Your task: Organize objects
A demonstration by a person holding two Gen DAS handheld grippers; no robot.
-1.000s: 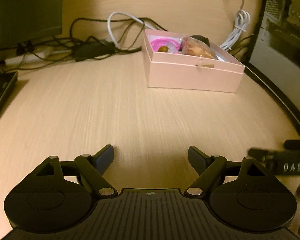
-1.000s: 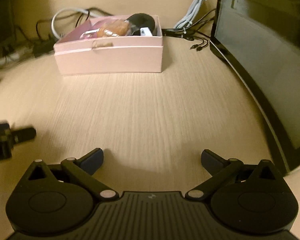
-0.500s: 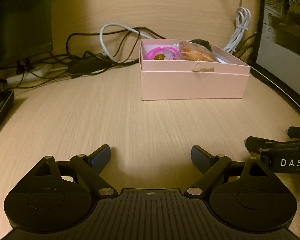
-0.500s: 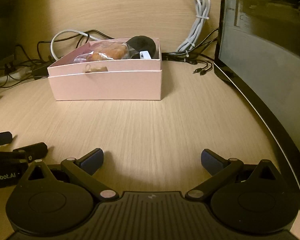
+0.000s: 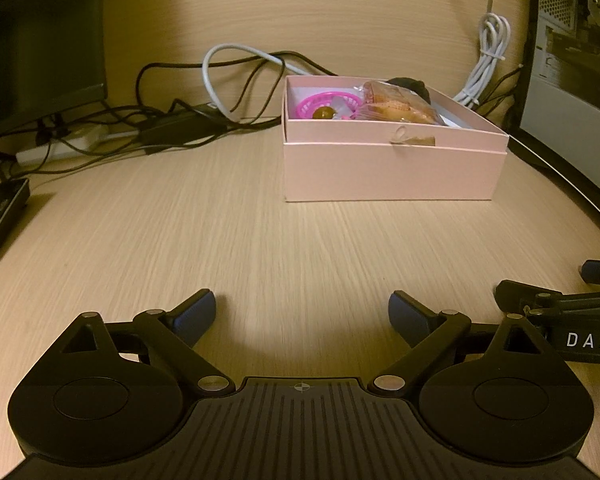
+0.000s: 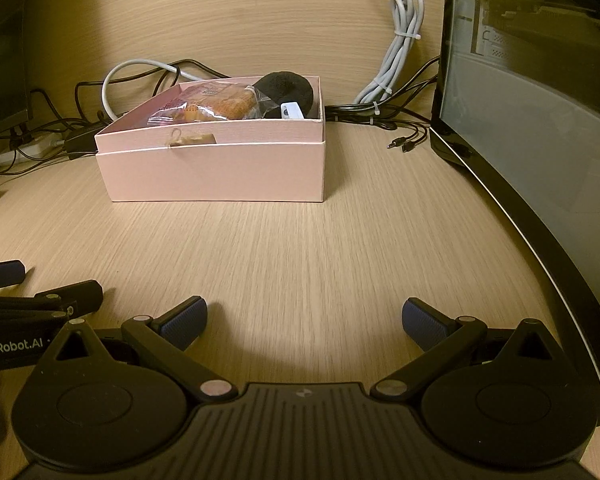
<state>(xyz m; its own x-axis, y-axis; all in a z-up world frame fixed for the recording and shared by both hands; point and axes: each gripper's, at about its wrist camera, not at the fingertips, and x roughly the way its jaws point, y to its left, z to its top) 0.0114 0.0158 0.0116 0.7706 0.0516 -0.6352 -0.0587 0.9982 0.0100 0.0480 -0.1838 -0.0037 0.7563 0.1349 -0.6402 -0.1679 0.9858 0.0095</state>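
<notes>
Pink box (image 5: pixel 388 170) is sitting open-topped on the wooden desk (image 5: pixel 260 240), toward the back, well apart from both grippers. Inside it, a pink plastic basket (image 5: pixel 324 104) is lying at the left end with a small brown ball (image 5: pixel 324 113) in it; a clear packet of orange snacks (image 6: pixel 216 106) is resting in the middle, and a round black sponge (image 6: pixel 288 86) is leaning at the right end with a small white item (image 6: pixel 292 111) just in front of it. A small tan tag (image 6: pixel 192 139) is hanging on the box's front wall.

Behind the box, black cables (image 5: pixel 180 120) are lying tangled along the wooden back panel, a grey looped cable (image 6: pixel 140 70) is curling beside them, and a bundled white cable (image 6: pixel 400 52) is hanging down to the right. A computer case (image 6: pixel 540 140) with a glossy side is standing at the right edge of the desk, near the box.

Left gripper (image 5: pixel 302 310) is hovering low over the bare desk with its blue-padded fingers (image 5: pixel 194 312) spread wide, pinching nothing. Right gripper (image 6: pixel 304 318) is hovering just beside it, its fingers (image 6: pixel 424 322) likewise spread wide and holding nothing. Each gripper is showing at the edge of the other's view.
</notes>
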